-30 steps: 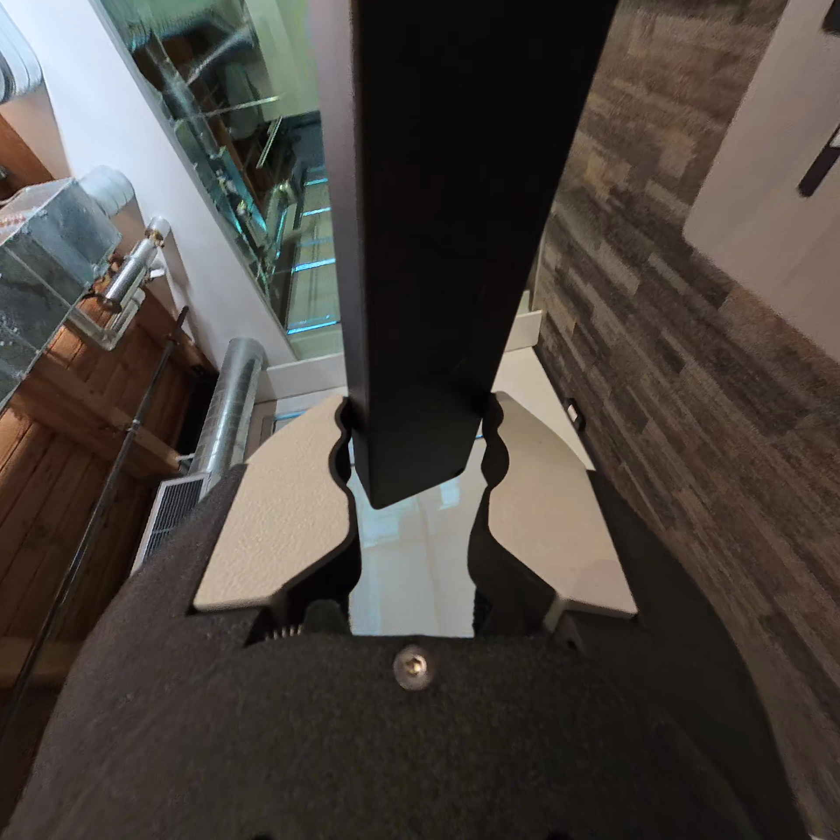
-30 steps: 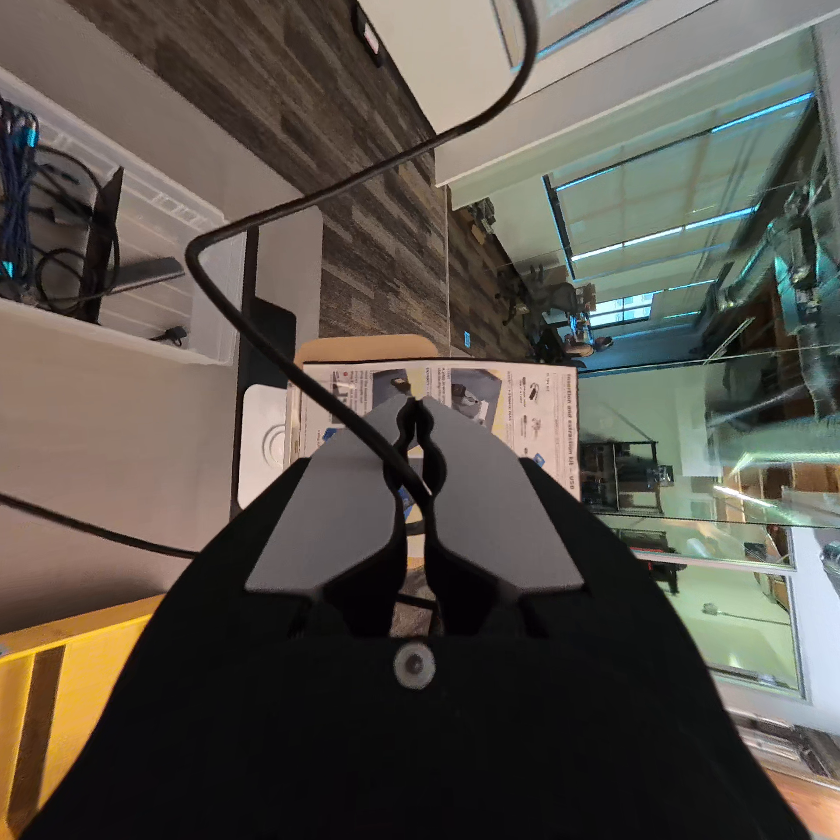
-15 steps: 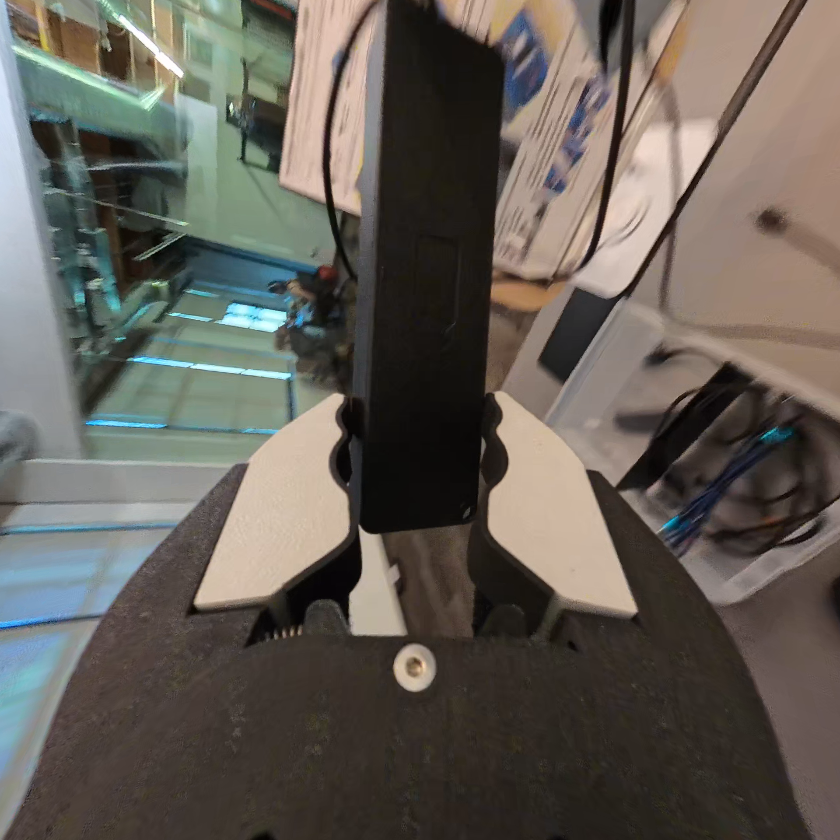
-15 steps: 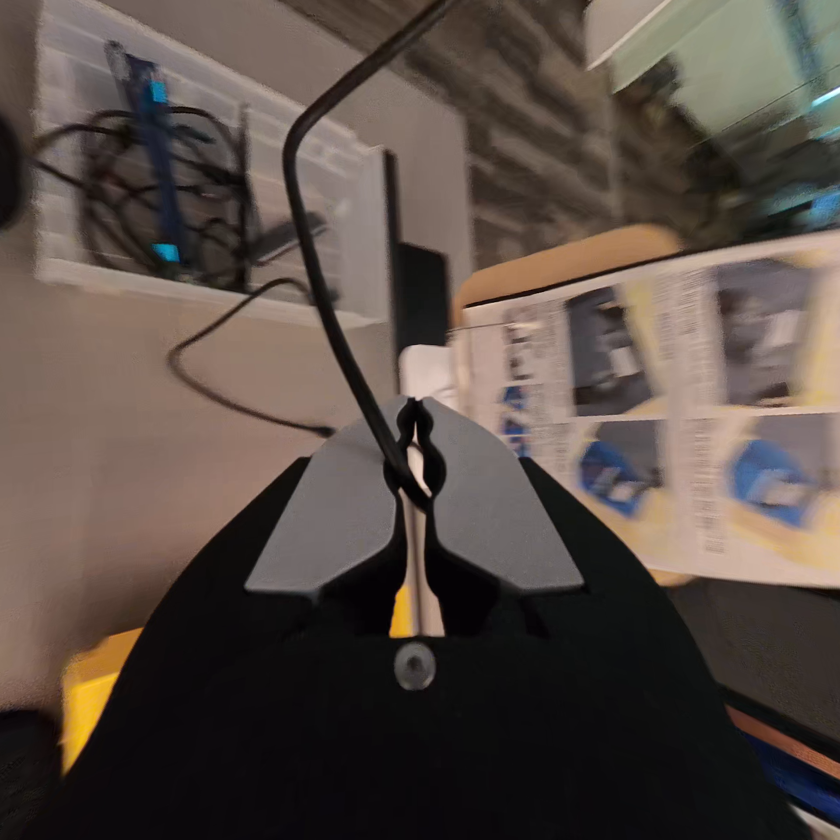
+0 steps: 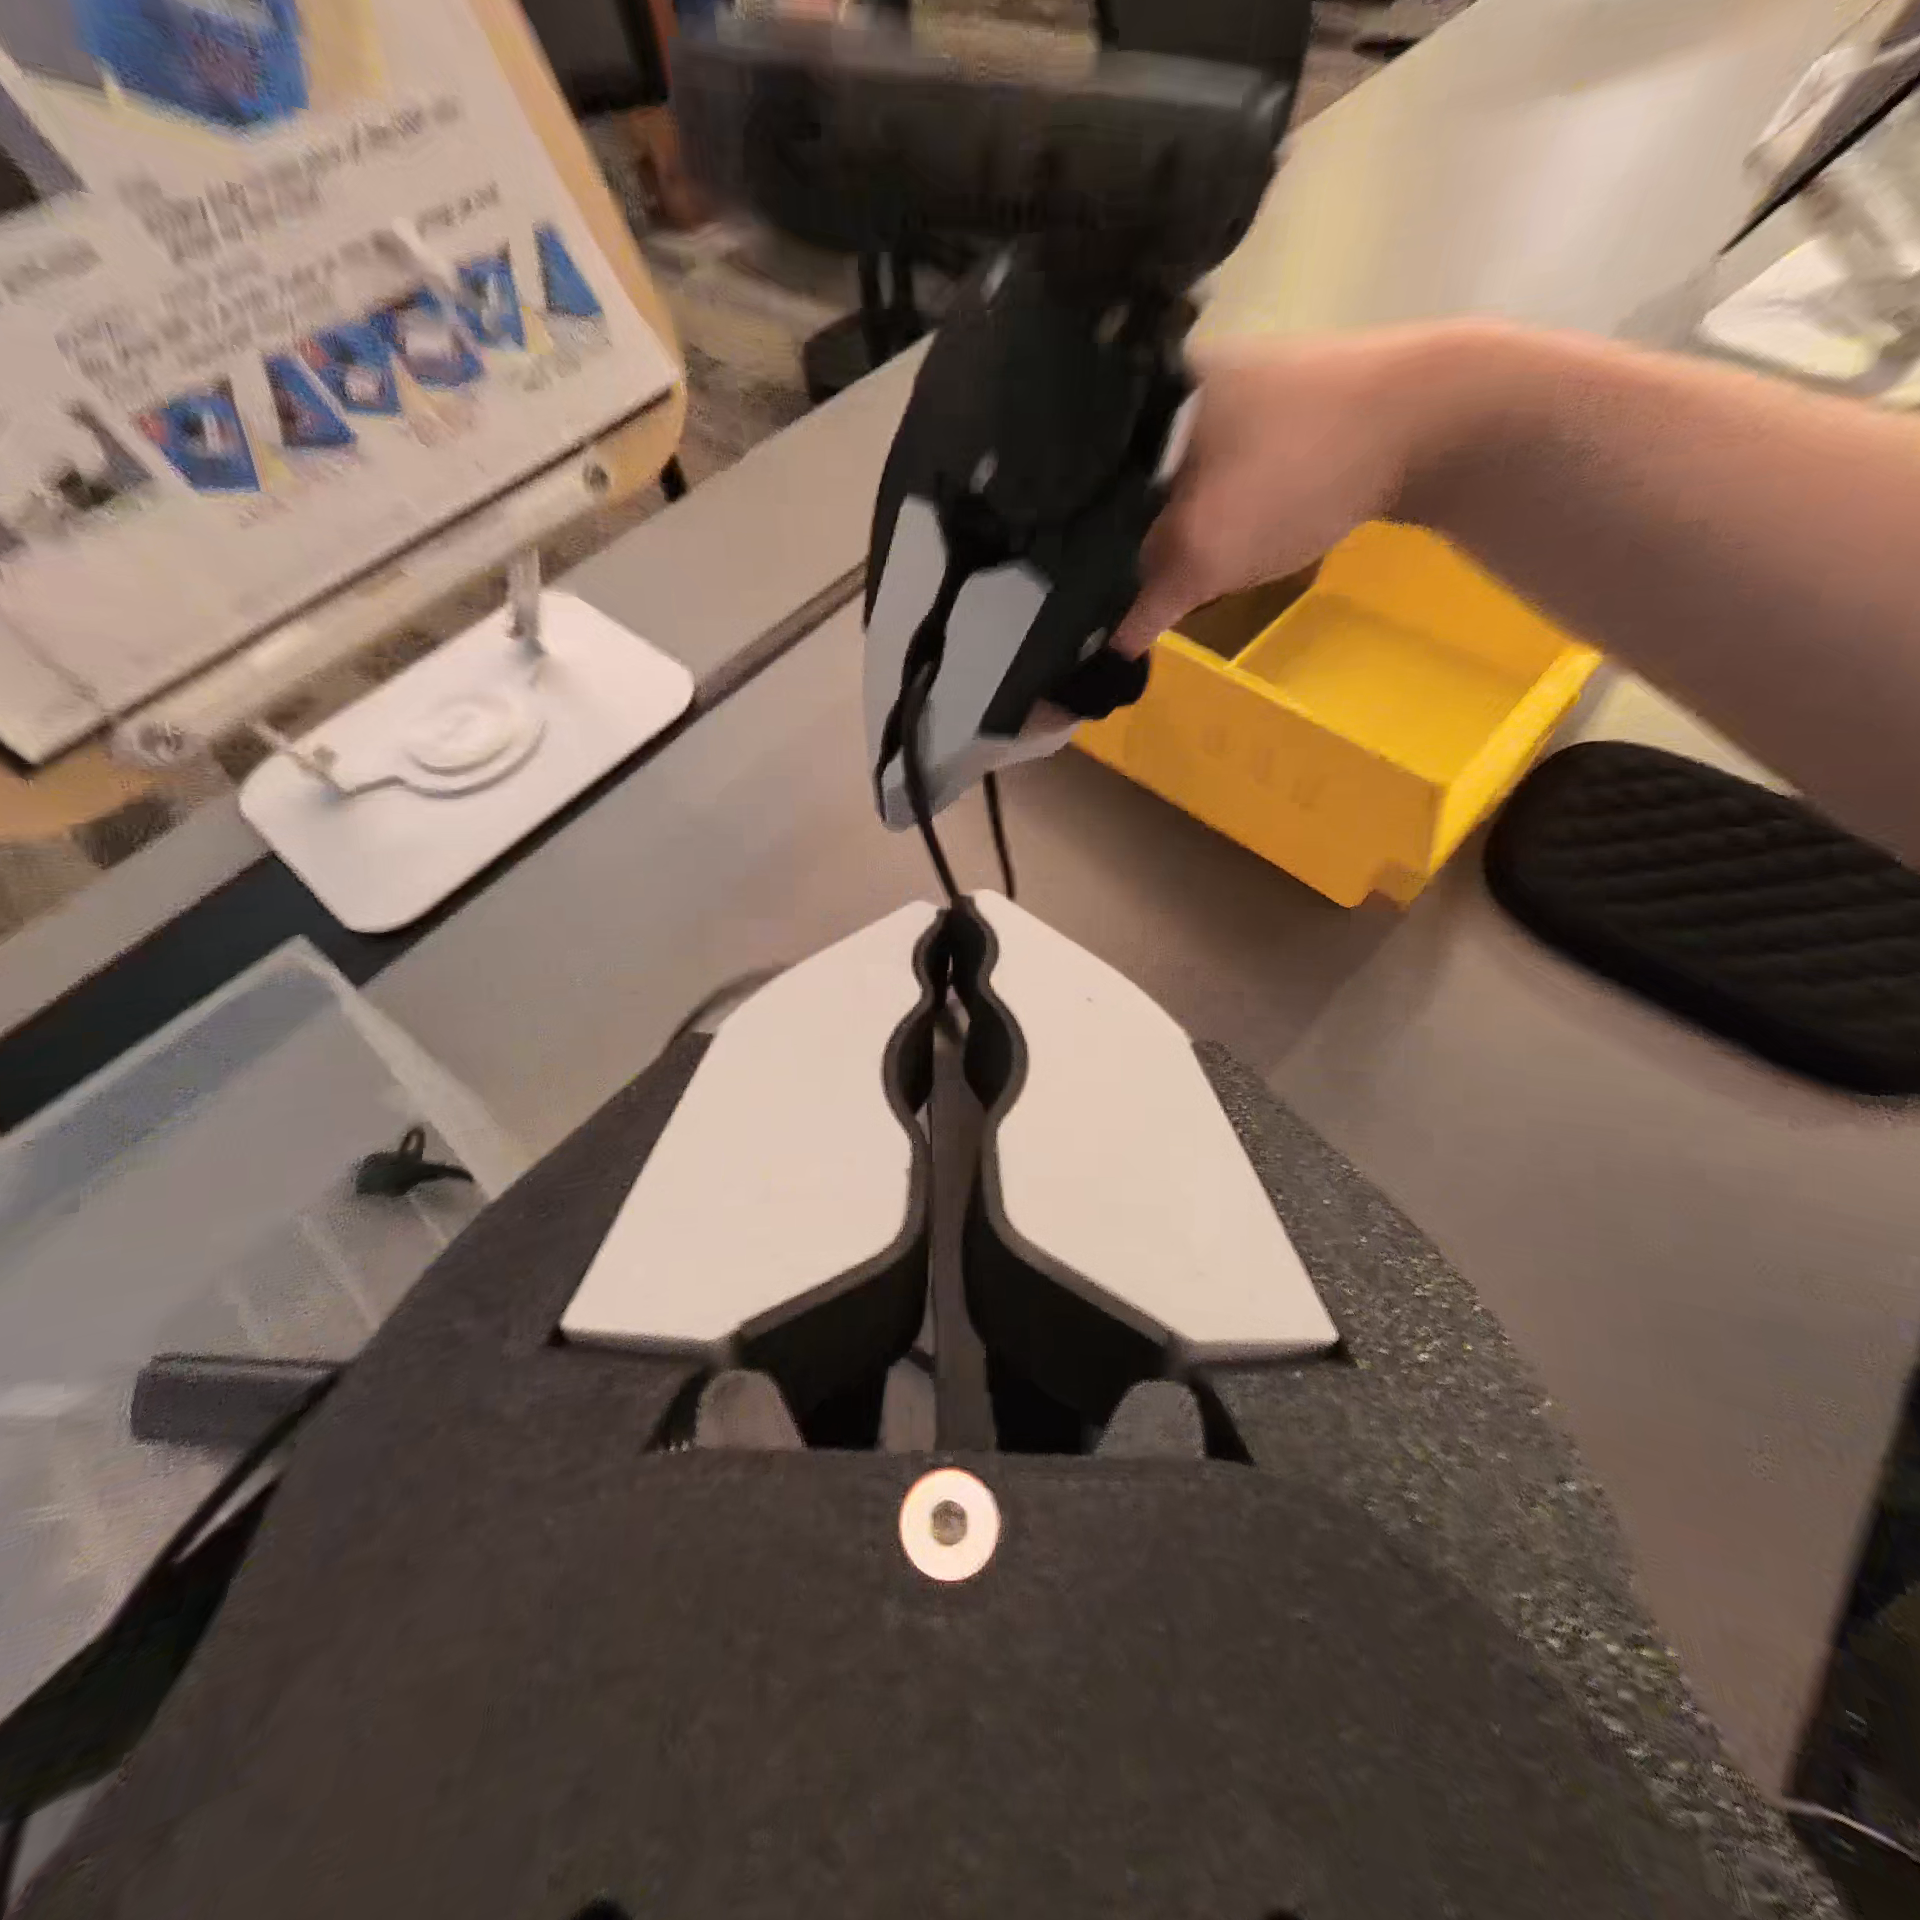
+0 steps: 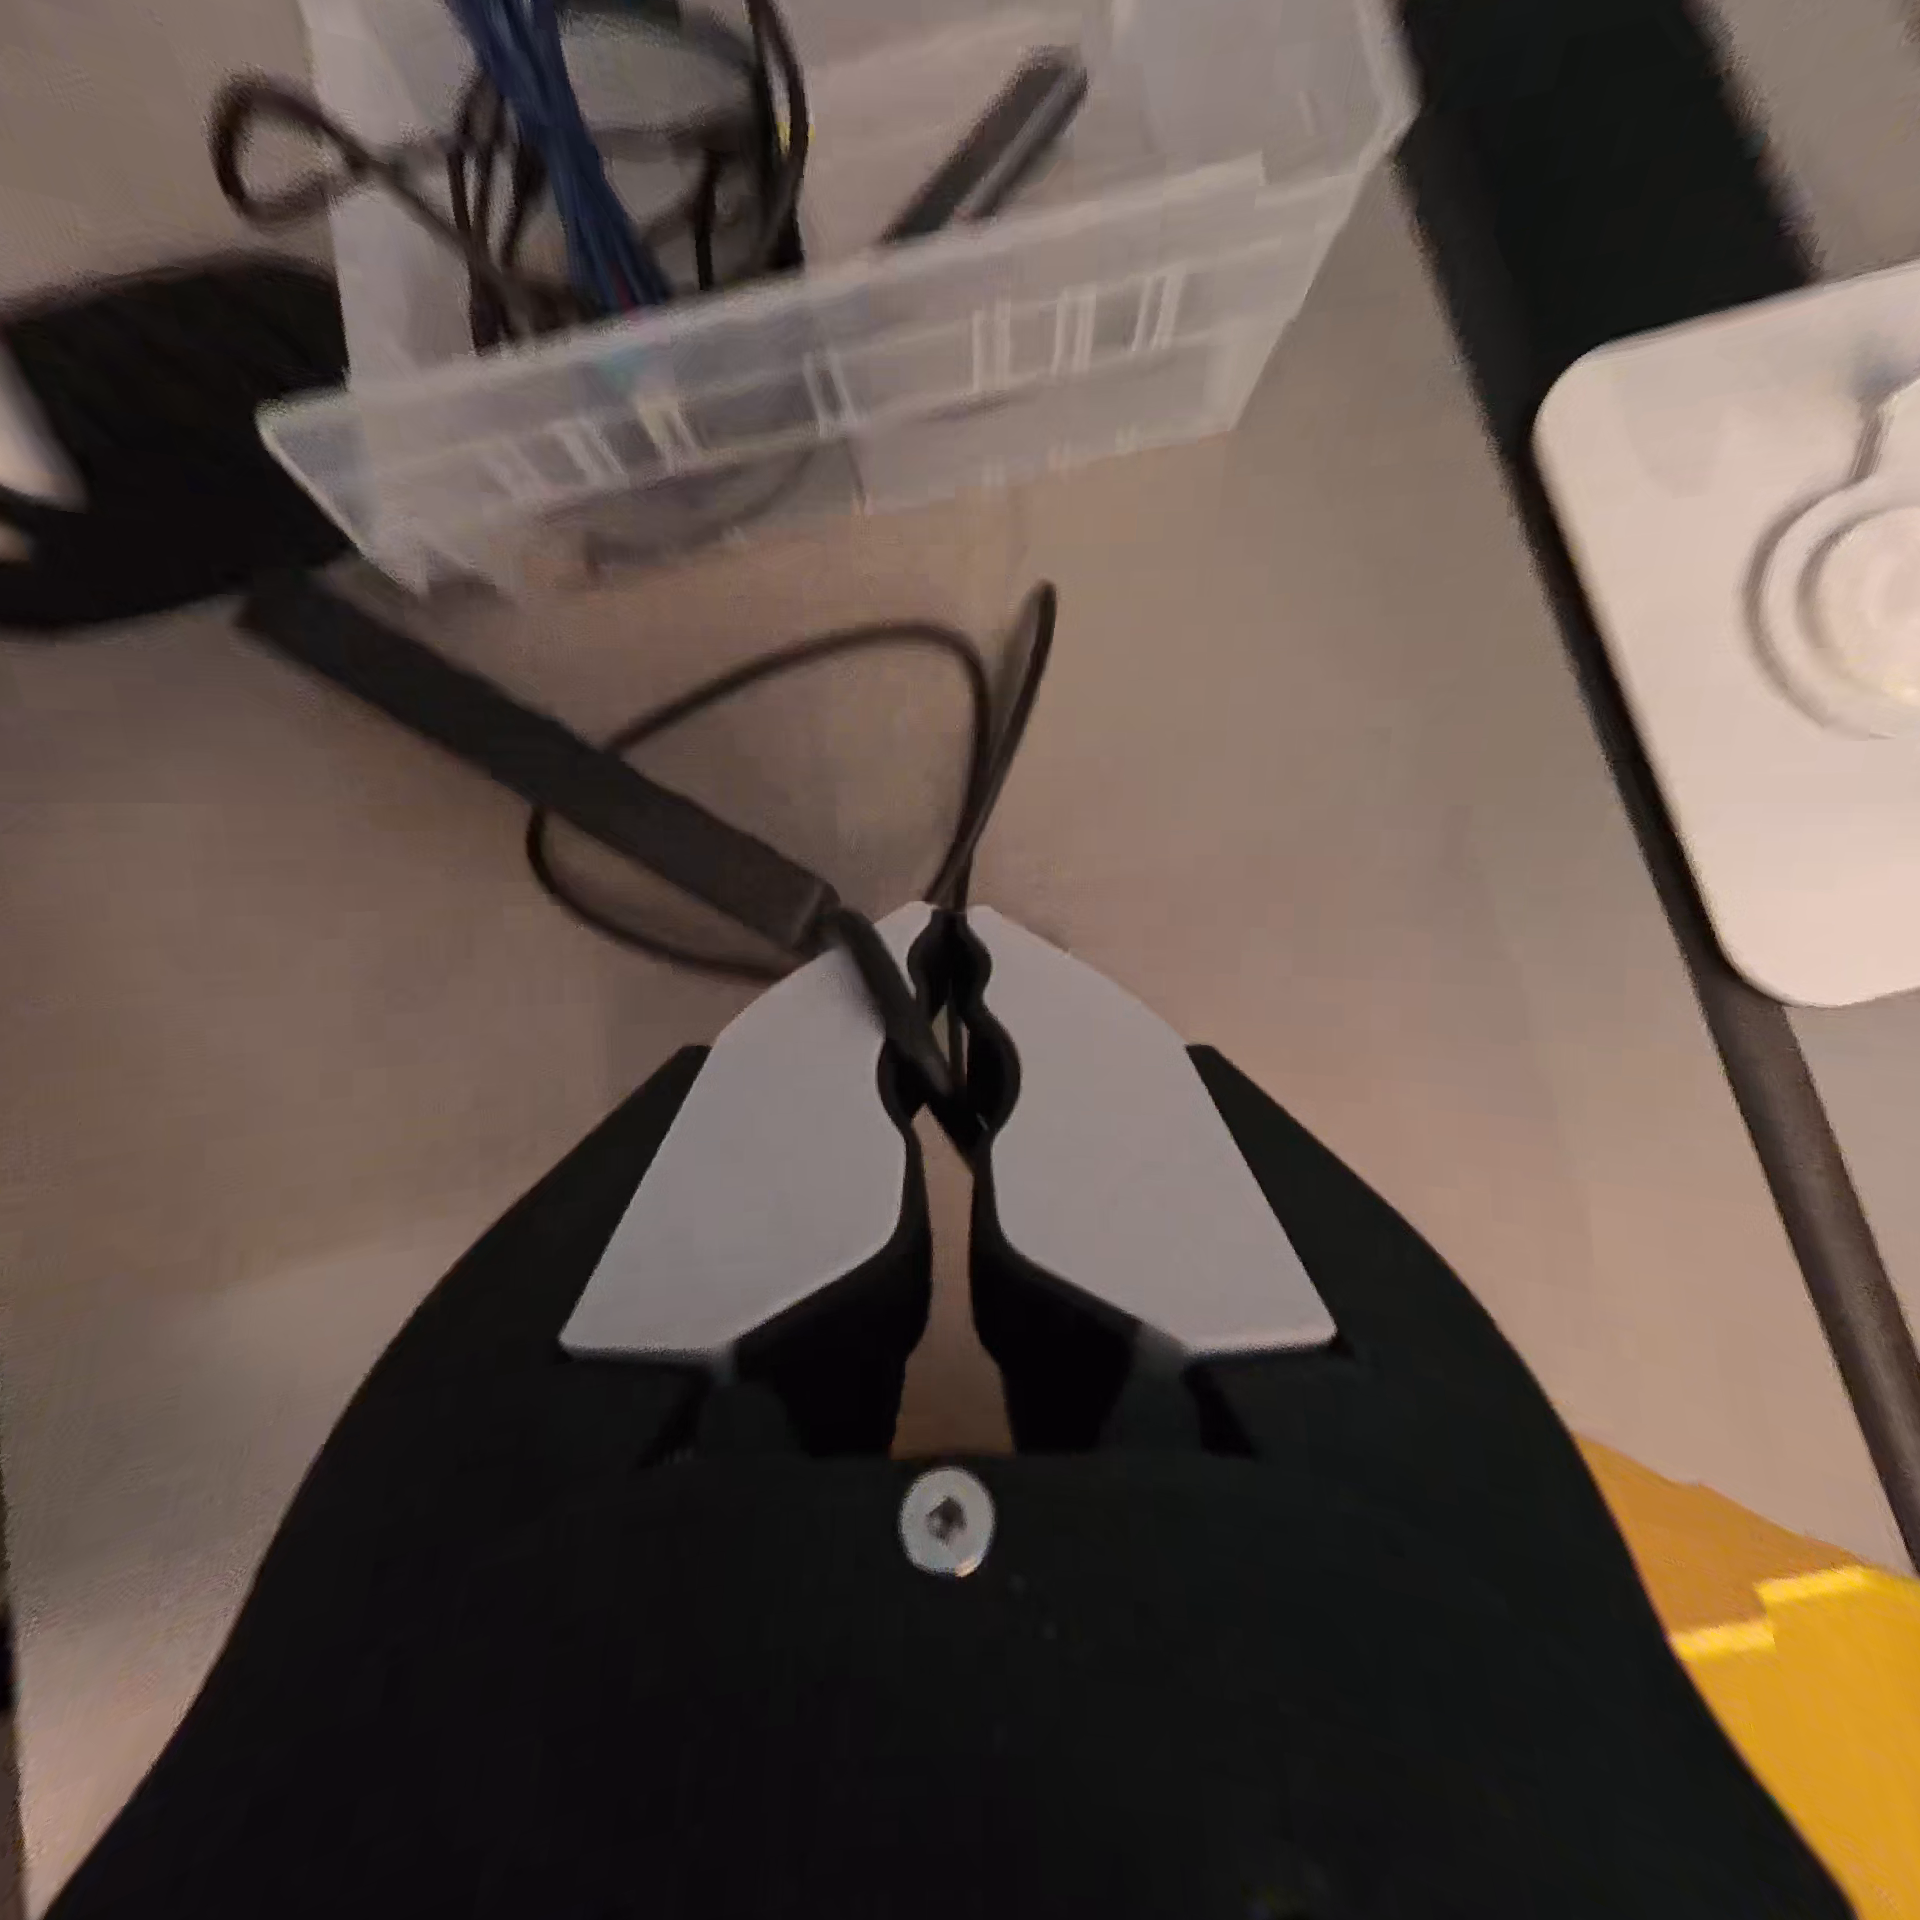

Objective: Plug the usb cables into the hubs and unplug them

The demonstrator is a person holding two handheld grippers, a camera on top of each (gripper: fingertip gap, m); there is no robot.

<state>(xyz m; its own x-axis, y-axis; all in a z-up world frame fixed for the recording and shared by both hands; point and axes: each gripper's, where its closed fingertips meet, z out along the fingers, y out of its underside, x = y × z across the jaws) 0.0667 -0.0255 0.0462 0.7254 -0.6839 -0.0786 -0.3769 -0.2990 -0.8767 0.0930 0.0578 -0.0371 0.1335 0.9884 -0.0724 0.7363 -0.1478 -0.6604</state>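
My right gripper (image 6: 940,920) is shut on a thin black usb cable (image 6: 883,631) that loops over the table in front of it. The black hub (image 6: 540,753) lies flat on the table, one end by my right fingertips, the other by the clear bin. My left gripper (image 5: 958,920) is shut, with nothing visibly clamped in it. In the left wrist view the right gripper (image 5: 902,805) hangs just ahead, held by a hand (image 5: 1299,468). The cable (image 5: 928,831) drops from it and passes behind my left fingertips. A dark bar (image 5: 229,1394), probably the hub, shows at lower left.
A clear bin (image 6: 831,395) with several cables stands beyond the hub and shows in the left wrist view (image 5: 208,1091). A white stand base (image 5: 468,748) carries a printed board (image 5: 312,312). A yellow bin (image 5: 1351,707) and a black pad (image 5: 1714,914) sit to the right. The grippers' ends are close to 12 centimetres from one another. My right gripper's tips are some 30 centimetres from the dark bar (image 5: 229,1394). My right wrist view (image 6: 1007,144) looks at it from another angle.
My left gripper has let go of the hub and closed; the hub now lies on the table. Both grippers have swung down toward the table. The right gripper still holds the cable.
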